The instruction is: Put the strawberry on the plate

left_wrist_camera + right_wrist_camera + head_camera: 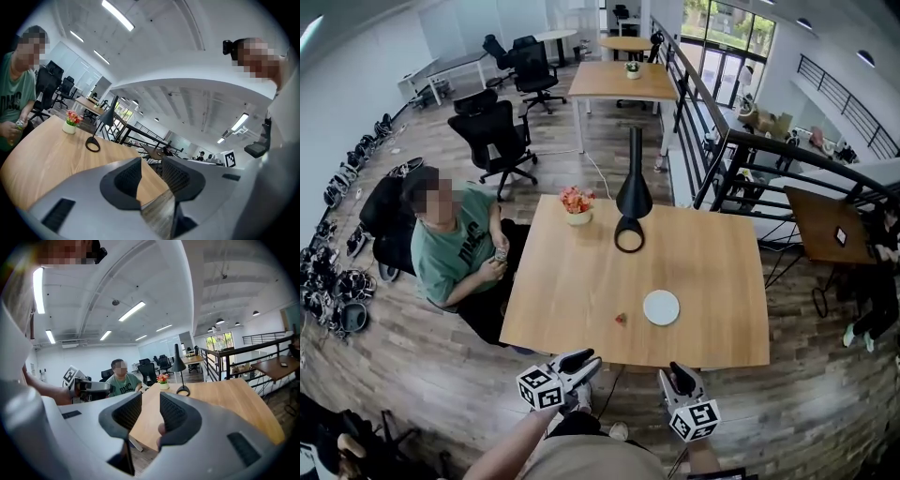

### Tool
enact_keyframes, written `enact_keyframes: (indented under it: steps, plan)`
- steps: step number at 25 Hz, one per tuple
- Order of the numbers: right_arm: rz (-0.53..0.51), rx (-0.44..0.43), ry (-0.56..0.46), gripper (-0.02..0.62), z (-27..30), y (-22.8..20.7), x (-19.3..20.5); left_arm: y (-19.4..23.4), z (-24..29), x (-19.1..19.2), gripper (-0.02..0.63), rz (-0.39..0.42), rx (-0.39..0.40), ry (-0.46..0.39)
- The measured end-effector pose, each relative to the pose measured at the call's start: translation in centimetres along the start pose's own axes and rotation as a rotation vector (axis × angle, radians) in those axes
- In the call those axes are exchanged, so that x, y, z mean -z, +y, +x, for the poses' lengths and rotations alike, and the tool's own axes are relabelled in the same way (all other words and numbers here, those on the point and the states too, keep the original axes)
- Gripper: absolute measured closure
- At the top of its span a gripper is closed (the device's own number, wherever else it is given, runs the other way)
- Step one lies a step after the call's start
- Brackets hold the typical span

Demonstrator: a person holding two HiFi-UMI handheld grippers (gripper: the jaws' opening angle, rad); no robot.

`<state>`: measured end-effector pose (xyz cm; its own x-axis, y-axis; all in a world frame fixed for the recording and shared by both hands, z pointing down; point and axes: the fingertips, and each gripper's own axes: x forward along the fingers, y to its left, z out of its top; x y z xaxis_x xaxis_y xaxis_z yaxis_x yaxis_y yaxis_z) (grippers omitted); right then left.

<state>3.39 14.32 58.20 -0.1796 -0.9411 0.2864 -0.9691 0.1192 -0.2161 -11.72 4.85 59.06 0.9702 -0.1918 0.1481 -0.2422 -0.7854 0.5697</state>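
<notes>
A small red strawberry lies on the wooden table close to its near edge. Just to its right sits a round white plate with nothing on it. Both grippers hover off the table's near edge, short of the strawberry. My left gripper stands open, jaws a little apart with only table showing through. My right gripper is also open and holds nothing. Neither gripper view shows the strawberry or the plate.
A black desk lamp with a ring base and a white pot of flowers stand at the table's far side. A person in a green shirt sits at the left edge. Railing runs behind right.
</notes>
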Motion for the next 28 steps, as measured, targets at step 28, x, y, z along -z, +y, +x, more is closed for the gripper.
enact_keyframes:
  steps: [28]
  plan:
    - [-0.017,0.048,0.029,0.489,14.9,4.8,-1.8,13.4,-3.7,-6.6,0.483,-0.023,0.047,0.003]
